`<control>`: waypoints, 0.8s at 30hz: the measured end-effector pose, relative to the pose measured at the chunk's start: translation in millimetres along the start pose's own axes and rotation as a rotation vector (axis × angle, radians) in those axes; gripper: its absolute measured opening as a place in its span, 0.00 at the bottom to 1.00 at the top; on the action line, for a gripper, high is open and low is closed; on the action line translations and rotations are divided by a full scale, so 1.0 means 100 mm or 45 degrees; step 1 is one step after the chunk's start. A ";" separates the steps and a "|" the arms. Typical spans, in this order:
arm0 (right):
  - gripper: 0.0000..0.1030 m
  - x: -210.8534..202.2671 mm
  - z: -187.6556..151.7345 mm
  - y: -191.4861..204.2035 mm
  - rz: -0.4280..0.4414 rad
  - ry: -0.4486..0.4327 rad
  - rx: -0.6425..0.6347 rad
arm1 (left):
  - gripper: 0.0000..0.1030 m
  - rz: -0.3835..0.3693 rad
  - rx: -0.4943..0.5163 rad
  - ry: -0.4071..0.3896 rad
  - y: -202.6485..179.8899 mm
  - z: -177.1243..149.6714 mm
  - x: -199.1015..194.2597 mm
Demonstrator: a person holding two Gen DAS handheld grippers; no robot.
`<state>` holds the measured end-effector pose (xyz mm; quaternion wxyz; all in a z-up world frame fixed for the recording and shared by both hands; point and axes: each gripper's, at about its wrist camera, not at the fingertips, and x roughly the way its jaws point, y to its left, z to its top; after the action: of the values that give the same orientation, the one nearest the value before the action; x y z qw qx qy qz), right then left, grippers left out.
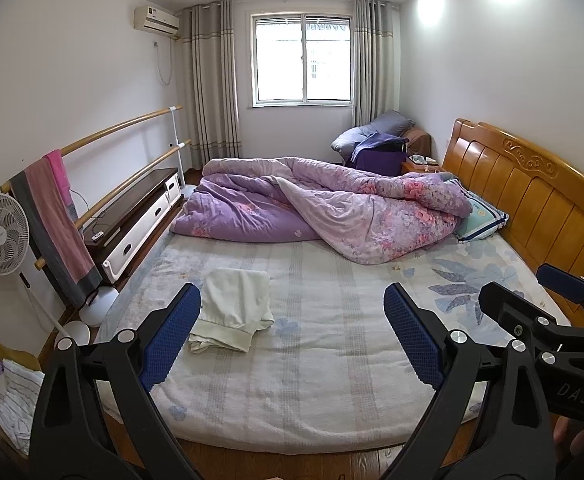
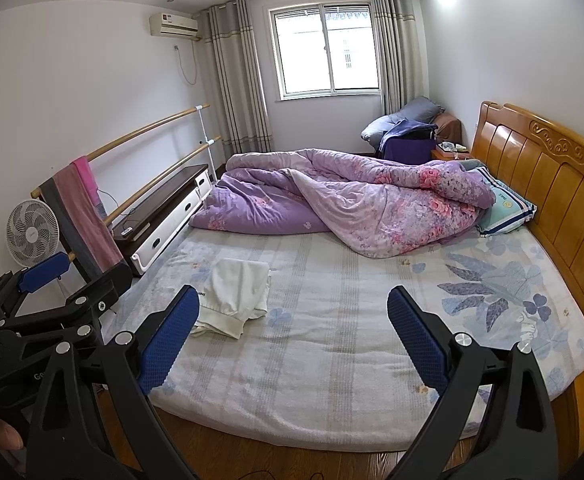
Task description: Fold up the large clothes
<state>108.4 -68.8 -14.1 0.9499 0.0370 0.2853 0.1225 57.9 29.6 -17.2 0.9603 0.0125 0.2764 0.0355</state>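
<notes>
Both claws hung in the air at the near edge of the bed (image 1: 331,380), side by side and pointed along it toward the window (image 1: 301,58). The left claw (image 1: 292,332) stood wide open, its blue-padded fingers (image 1: 172,336) spread far apart with nothing between them. The right claw (image 2: 293,334) was spread just as wide and held nothing either; in the left wrist view it showed at the right edge, and in the right wrist view the left claw showed at the left edge.

The task's thing, a folded white garment (image 1: 234,308), lay on the pale flower-printed sheet on the left part of the bed, close to the near edge. In the left wrist view it sat just beyond and beside the left finger of that claw, apart from it. In the right wrist view the garment (image 2: 234,298) lay ahead of that claw's left finger, again untouched.

Farther up the bed a rumpled purple floral quilt (image 1: 331,200) was heaped across the mattress, well apart from the garment, with a pillow (image 1: 481,216) against the wooden headboard (image 1: 531,196).
</notes>
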 end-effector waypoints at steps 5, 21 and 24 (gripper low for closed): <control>0.89 0.00 0.00 0.00 0.000 0.000 0.005 | 0.91 0.000 0.001 0.000 0.00 0.02 0.01; 0.89 0.06 0.00 0.00 -0.005 0.008 0.009 | 0.91 -0.004 0.002 0.005 0.00 0.03 0.02; 0.89 0.08 0.00 -0.01 -0.005 0.010 0.011 | 0.91 -0.002 0.003 0.003 -0.01 0.03 0.03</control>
<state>115.0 -67.5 -18.2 0.9489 0.0400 0.2895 0.1194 61.7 29.2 -16.1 0.9600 0.0134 0.2777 0.0346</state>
